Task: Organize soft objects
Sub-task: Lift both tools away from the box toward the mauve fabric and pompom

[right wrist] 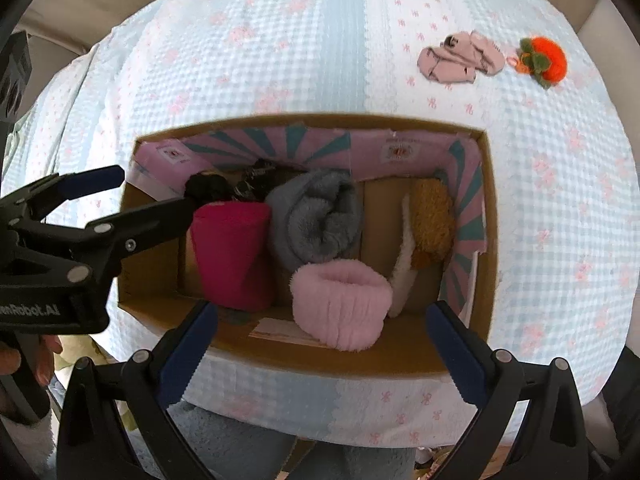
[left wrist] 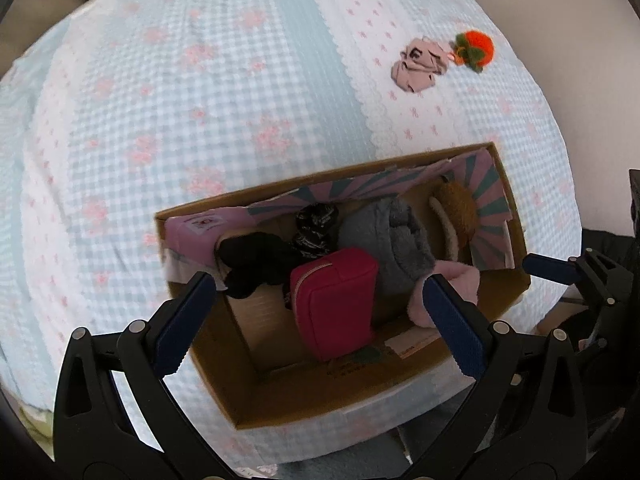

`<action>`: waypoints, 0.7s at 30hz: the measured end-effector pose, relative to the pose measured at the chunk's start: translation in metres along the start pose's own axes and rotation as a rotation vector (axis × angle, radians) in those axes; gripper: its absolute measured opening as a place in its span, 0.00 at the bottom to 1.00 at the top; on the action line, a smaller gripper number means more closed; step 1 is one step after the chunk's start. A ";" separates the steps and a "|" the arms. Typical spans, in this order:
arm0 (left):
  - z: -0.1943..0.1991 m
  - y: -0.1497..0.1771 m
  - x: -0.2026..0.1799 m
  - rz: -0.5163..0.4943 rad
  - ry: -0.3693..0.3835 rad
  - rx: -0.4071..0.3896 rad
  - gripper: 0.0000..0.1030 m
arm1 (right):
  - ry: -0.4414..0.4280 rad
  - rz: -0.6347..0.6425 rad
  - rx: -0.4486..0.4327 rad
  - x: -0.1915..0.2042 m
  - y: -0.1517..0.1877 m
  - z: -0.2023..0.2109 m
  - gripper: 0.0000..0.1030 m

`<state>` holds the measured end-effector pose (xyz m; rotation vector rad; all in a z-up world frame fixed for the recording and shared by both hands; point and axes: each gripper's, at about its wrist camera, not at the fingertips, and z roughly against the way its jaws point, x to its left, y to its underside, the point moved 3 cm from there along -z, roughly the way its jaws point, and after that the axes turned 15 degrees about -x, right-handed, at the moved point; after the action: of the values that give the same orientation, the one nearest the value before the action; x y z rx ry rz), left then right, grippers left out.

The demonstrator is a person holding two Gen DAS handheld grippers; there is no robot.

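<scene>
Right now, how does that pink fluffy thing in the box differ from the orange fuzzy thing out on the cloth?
The pink fluffy ring sits inside the cardboard box; the orange pom-pom lies outside on the checked cloth, beside the folded pink socks. The ring is pale pink and hollow in the middle; the pom-pom is a bright orange ball with green leaves. The ring looks larger, though it is nearer the camera. Both look soft and fuzzy.

Box [right wrist: 312, 360] on the bed [right wrist: 280, 60], pouch [right wrist: 232, 252] left inside, rolled towel [right wrist: 316, 220] beside it, plush toy [right wrist: 432, 224] right, socks [right wrist: 460, 60] and pompom [right wrist: 546, 60] behind the box.
</scene>
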<state>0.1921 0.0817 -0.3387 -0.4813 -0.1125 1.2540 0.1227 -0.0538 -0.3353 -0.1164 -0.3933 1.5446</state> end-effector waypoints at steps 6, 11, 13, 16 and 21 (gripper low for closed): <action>0.034 -0.004 -0.005 0.007 -0.048 -0.061 1.00 | 0.010 0.002 -0.062 -0.001 -0.012 0.039 1.00; 0.085 -0.009 -0.017 0.050 -0.082 -0.157 1.00 | 0.035 0.004 -0.172 -0.015 -0.025 0.096 1.00; 0.109 -0.011 -0.025 0.064 -0.110 -0.204 1.00 | 0.061 -0.002 -0.238 -0.021 -0.031 0.126 1.00; 0.146 -0.013 -0.037 0.088 -0.143 -0.285 1.00 | 0.073 -0.028 -0.336 -0.035 -0.039 0.168 1.00; 0.188 -0.022 -0.062 0.120 -0.185 -0.410 1.00 | 0.120 -0.018 -0.479 -0.062 -0.051 0.223 1.00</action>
<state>0.1274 0.0731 -0.1506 -0.7318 -0.5107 1.3974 0.1018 -0.1548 -0.1218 -0.5738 -0.6605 1.3925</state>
